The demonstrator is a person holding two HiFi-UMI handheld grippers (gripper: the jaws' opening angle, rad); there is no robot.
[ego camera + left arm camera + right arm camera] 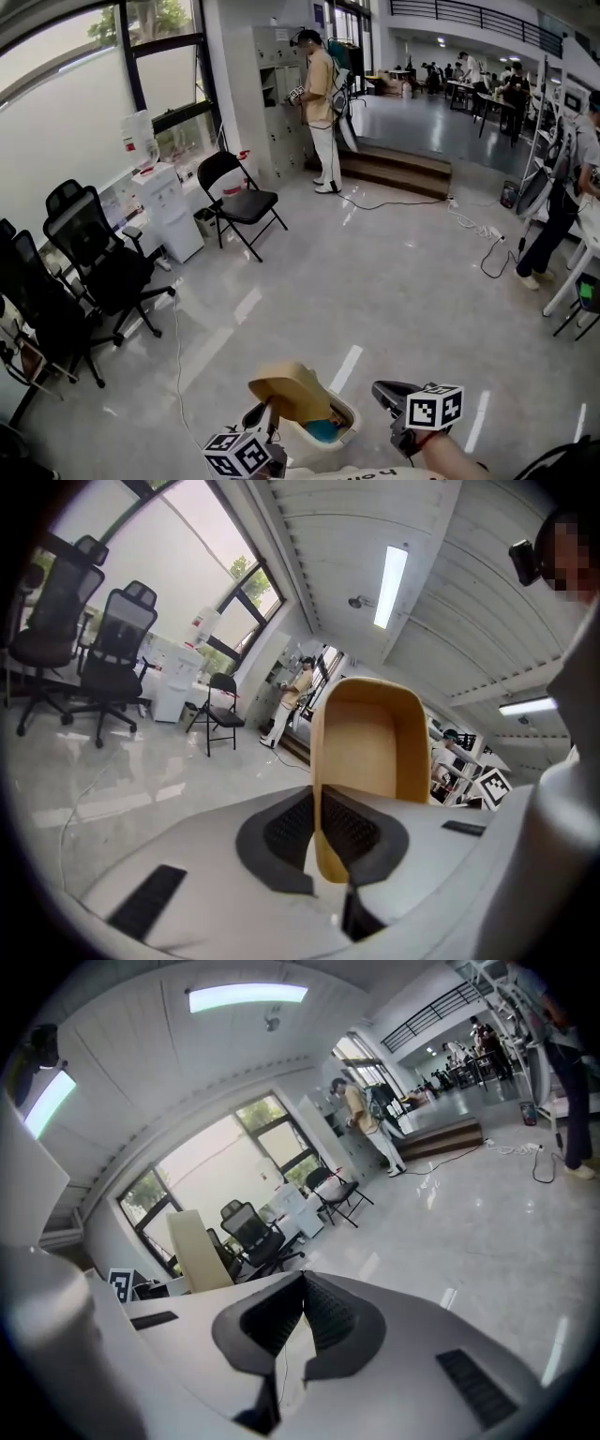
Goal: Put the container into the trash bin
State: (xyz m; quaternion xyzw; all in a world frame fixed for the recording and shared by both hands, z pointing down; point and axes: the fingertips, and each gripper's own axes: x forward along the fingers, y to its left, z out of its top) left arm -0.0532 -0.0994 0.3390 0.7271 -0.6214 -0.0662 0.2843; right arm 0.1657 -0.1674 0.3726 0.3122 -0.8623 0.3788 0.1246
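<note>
Left claw (pixel 317 803): closed on one side wall of the container (pixel 366 742); the thin wall is pinched edge-on between the pads. The container, tan and open-mouthed, is carried in the air ahead of the claw, with its hollow turned toward the camera in the left gripper view. Nothing is seen inside it.

Right claw (pixel 302 1283): pads met at the tips, nothing between them. It is held free just right of the container (pixel 199 1251), not touching it.

In the head view, a white vessel (pixel 342 422) with a blue inside is seen directly under the container (pixel 291 386). Whether this is the trash bin cannot be told. A floor (pixel 394 281) of pale glossy tile lies below, with a cable (pixel 469 225) farther off.

Risks, as judged:
- Only one wall is gripped, so the container could pivot or slip out if it is swung.
- If the vessel is the bin, a release off-centre could leave the container caught on the rim or dropped on the floor.
- With the right claw closed, no second support is offered.
</note>
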